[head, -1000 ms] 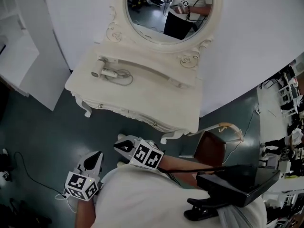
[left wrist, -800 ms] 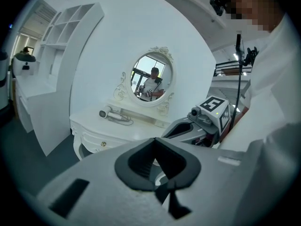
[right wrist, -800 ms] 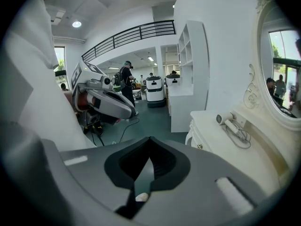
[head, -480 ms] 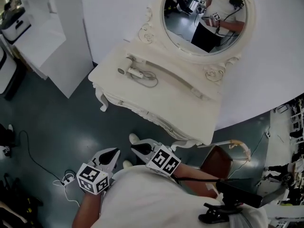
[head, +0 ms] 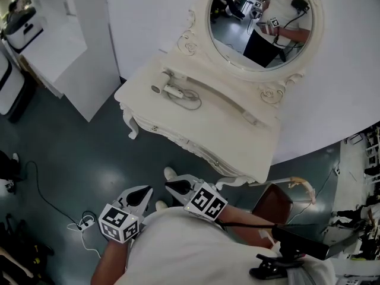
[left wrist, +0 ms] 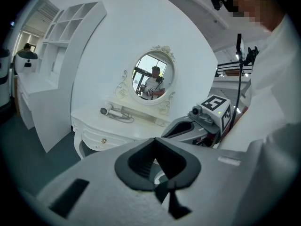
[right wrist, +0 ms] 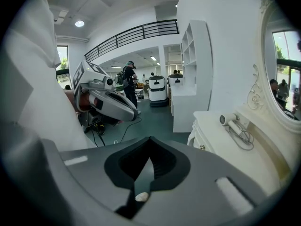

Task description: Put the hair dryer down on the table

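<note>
hair dryer (head: 168, 90) lies on the table (head: 225, 129), well ahead of left gripper (head: 142, 192) and right gripper (head: 170, 186), lengthwise across them; both closed, empty; right slightly nearer.

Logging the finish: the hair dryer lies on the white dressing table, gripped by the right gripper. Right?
No: the hair dryer lies on the dressing table ungripped; the right gripper is shut, empty, away from it, per the head view.

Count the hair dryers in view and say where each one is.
1. The white hair dryer lies on the dressing table, near its left end in the head view, below the oval mirror, its cord looped beside it. Others could be hidden out of view.
</note>
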Available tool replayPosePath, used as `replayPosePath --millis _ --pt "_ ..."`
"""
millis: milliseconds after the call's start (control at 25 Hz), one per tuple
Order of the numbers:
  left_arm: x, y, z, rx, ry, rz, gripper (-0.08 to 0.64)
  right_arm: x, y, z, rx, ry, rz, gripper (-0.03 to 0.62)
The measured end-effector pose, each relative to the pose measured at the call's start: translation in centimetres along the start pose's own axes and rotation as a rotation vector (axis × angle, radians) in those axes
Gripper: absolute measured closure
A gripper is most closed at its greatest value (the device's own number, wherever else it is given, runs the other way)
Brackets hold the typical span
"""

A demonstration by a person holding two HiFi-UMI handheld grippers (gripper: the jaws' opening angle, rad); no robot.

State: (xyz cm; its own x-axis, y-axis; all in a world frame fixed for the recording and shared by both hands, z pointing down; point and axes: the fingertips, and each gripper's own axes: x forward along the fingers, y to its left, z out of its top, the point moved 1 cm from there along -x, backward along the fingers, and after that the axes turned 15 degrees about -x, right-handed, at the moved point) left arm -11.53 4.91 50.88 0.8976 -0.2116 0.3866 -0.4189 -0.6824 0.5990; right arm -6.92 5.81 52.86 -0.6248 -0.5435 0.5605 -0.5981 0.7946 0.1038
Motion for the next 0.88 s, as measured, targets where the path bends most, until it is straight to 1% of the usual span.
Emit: replayPosePath --millis 200,400,880 --pt "-0.3 0.2 -0.3 -0.001 0.005 -0.005 0.558 0.4 0.6 -0.1 -0.004 0.007 0.004 0.592" --pt "-0.2 0.5 -0.3 -0.004 0.007 -0.005 0.558 0.6 0.4 -0.2 -0.027 0.014 0.004 0.592" --pt "2.0 0.4 0.0 0.007 0.041 -0.021 0.558 0.0 -0.8 -1.6 -0.006 0.017 -0.011 0.592"
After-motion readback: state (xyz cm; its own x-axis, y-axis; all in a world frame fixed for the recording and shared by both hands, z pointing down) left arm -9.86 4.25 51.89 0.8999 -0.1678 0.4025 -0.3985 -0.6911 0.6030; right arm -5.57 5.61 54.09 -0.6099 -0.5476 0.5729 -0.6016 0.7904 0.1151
